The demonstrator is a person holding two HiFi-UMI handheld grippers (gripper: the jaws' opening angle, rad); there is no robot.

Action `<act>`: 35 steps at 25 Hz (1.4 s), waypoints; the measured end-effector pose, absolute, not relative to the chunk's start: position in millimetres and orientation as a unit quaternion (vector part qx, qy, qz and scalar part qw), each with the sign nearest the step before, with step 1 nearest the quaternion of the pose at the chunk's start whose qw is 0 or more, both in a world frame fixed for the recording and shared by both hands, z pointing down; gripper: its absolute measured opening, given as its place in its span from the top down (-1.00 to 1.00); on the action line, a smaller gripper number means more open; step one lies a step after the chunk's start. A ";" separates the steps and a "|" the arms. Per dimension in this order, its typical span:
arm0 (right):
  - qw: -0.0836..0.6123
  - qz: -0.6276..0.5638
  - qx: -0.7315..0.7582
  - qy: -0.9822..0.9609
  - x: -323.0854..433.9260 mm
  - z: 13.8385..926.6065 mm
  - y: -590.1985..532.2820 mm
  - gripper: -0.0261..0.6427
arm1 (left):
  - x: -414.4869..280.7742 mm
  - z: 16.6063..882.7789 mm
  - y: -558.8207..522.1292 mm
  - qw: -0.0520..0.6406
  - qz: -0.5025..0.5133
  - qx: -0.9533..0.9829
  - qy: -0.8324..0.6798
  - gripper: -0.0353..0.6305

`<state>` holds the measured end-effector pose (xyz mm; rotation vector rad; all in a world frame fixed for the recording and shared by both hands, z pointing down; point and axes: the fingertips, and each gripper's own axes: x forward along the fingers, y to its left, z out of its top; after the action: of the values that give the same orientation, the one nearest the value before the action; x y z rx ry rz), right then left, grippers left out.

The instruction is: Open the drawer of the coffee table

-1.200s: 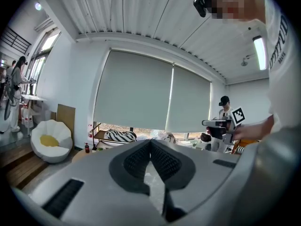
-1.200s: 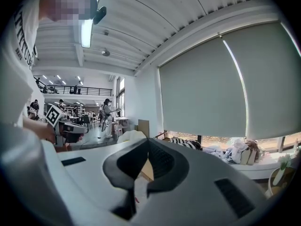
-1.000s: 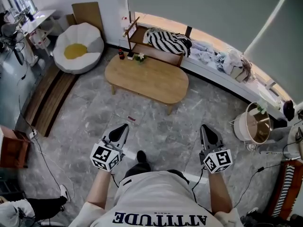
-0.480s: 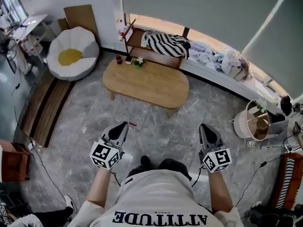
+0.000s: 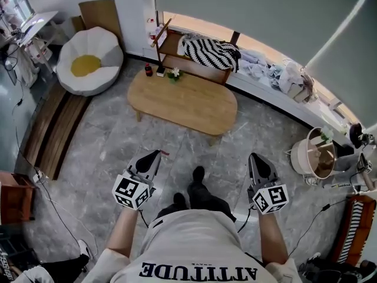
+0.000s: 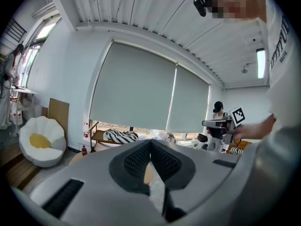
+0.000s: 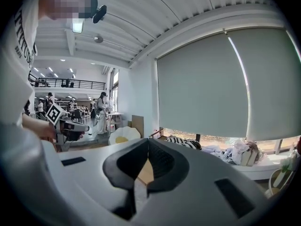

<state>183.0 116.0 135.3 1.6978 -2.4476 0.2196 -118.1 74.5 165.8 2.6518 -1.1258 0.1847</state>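
The oval wooden coffee table (image 5: 184, 102) stands on the grey stone floor some way ahead of me; no drawer shows from above. My left gripper (image 5: 155, 154) and right gripper (image 5: 255, 157) are held out side by side at waist height, both pointing at the table and well short of it. In the left gripper view the left gripper (image 6: 150, 143) has its dark ribbed pads (image 6: 137, 160) pressed together with nothing between them. The right gripper (image 7: 148, 143) looks the same in its own view, shut and empty. A tan strip of the table (image 7: 146, 171) shows below its pads.
A white egg-shaped seat (image 5: 88, 59) sits at the far left. Behind the table stand a low wooden rack (image 5: 189, 67) with a striped cloth (image 5: 210, 51), a cola bottle (image 5: 148, 70) and a small plant (image 5: 174, 73). A white basket (image 5: 314, 154) is at right. My feet (image 5: 198, 174) are on the floor.
I have stepped forward toward the table, one foot now ahead of the other. Both grippers came along level and stay shut; a small red scrap on the floor now lies by the left gripper's tip.
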 end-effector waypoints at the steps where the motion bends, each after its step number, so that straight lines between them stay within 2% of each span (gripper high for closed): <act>1: 0.077 0.075 0.565 -0.818 182.6 137.0 109.8 0.87 | -118.3 167.4 70.5 0.129 0.064 0.910 -0.389 0.83; 10: 0.077 0.095 0.534 -0.836 190.7 158.7 36.3 0.87 | -98.9 184.2 13.8 0.150 0.059 0.903 -0.398 0.83; 24: 0.099 0.145 0.470 -0.865 231.1 222.6 -80.2 0.87 | -28.3 226.7 -95.5 0.173 0.051 0.891 -0.416 0.83; 35: 0.145 0.190 0.445 -0.863 240.8 291.8 -118.9 0.87 | -11.1 321.4 -138.0 0.226 0.086 0.868 -0.433 0.83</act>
<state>240.8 -118.9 291.8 1.2806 -2.4872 0.5468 -11.1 -138.0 321.4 2.3945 -1.1940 0.2377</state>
